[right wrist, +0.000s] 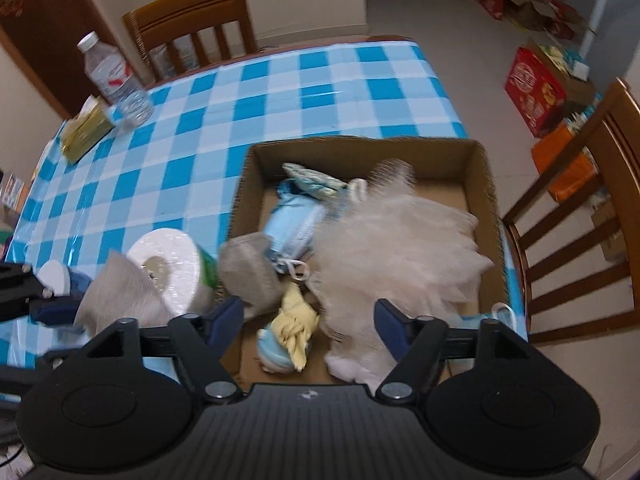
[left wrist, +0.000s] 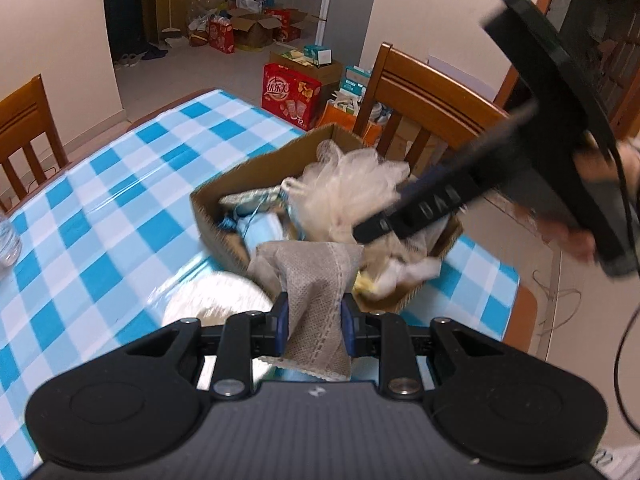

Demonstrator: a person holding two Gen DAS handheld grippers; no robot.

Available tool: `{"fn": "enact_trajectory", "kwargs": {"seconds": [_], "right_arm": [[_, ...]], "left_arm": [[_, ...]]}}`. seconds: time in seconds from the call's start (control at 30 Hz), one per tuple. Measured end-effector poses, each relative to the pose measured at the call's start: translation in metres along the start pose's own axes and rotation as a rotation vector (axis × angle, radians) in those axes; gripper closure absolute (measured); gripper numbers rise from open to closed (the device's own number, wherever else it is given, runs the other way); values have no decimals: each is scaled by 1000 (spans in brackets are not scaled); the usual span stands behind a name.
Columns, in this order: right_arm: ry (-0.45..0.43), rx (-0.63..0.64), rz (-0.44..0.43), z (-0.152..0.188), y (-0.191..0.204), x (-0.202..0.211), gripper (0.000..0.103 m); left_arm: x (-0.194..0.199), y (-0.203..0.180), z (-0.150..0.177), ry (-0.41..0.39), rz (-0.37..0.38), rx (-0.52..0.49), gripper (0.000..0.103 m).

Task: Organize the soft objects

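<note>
Left hand-held gripper (left wrist: 314, 322), angled down at lower centre, pinches a grey cloth (left wrist: 316, 280) lengthwise up-frame; right hand-held gripper (right wrist: 310, 320) hangs spread over the cardboard box (right wrist: 486, 184).

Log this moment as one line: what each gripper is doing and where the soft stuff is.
left gripper: shut on grey cloth | right gripper: open over cardboard box | bath pouf: in box
</note>
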State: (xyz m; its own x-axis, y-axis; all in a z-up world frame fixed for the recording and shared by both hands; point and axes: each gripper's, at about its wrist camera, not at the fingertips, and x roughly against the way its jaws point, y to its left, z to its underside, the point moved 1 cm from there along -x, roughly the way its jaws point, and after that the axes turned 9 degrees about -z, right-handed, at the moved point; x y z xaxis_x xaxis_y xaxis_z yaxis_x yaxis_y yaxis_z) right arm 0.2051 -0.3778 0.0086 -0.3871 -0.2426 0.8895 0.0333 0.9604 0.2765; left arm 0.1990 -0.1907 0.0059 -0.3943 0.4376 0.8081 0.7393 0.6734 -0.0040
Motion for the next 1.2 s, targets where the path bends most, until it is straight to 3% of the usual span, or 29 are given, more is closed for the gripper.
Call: {"fn": "enact_trajectory", "kwargs": {"seconds": [0.07,0.4,0.43,0.5,0.57,0.6,0.7,0.97,1.1,1.2], "right_arm": [[-23,-11,25,6,-8,3,17],[-106,-8,119,34,-25,12,14],[-115,-12,129,36,-27,13,14],[-130,-21,141,40,-30,14,13],[-141,-28,144,44,-32,15,12],[-144,-35,145,46,-33,14,11],[-147,-64,138,52,-36,13,11],[-190,-159,173,61,-36,18,11],[-232,-211,222,76,-28,25,10],[-242,-231,267,91,-16,28,10]], "left_arm": [[-10,-4,-10,-2,-1,10,79],[-57,-19,-51,-8,-10,93,78],[-61,-19,-52,-9,-18,108,74],[-67,-19,-54,-24,-29,138,53],[-68,-19,-55,-50,-66,154,11],[-66,-20,-55,-77,-99,158,7],[-53,-22,-53,-163,-168,158,5],[-17,-30,-33,-259,-323,133,1],[-7,-40,-12,-262,-396,95,1],[-2,-44,6,-201,-386,80,1]]}}
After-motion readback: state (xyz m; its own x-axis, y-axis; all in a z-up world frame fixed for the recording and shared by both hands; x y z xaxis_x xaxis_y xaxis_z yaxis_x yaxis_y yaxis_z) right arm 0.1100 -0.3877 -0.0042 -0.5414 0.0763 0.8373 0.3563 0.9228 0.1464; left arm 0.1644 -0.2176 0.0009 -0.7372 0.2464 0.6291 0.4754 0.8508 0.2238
